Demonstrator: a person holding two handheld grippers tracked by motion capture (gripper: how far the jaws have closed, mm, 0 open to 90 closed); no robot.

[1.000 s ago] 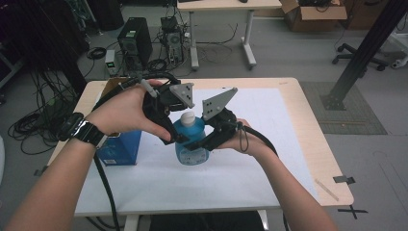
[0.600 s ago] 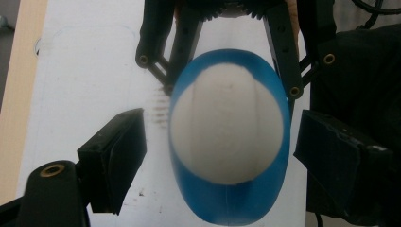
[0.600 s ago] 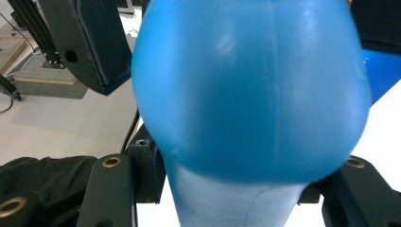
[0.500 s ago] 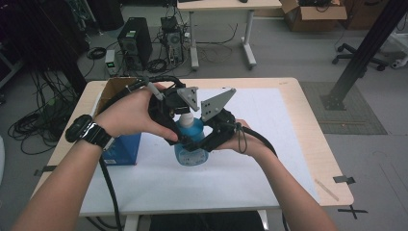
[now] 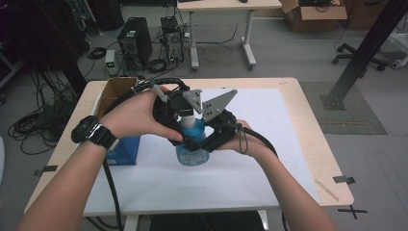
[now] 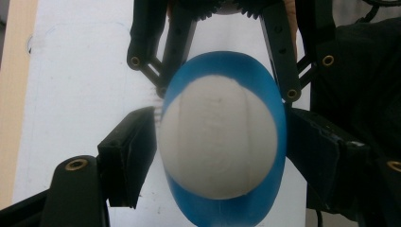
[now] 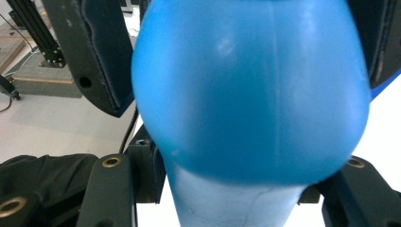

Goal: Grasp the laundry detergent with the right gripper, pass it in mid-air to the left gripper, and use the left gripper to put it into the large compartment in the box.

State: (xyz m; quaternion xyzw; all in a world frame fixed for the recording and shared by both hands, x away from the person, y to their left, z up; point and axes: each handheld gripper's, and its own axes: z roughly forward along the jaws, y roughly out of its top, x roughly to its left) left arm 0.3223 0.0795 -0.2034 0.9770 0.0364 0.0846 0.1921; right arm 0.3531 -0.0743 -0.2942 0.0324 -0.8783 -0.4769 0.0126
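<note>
Where grippers crowd bottle [image 5: 192,144], apparently cardboard box [image 5: 115,91] beside

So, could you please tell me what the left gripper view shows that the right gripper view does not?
The left gripper view looks down on the rounded white cap of the translucent blue plastic bottle, with the left gripper closed on that cap and the white table mat beneath. The right gripper view shows the bottle's bulging blue side, gripped by the right gripper, and the grey floor beyond. Both show the bottle.
</note>
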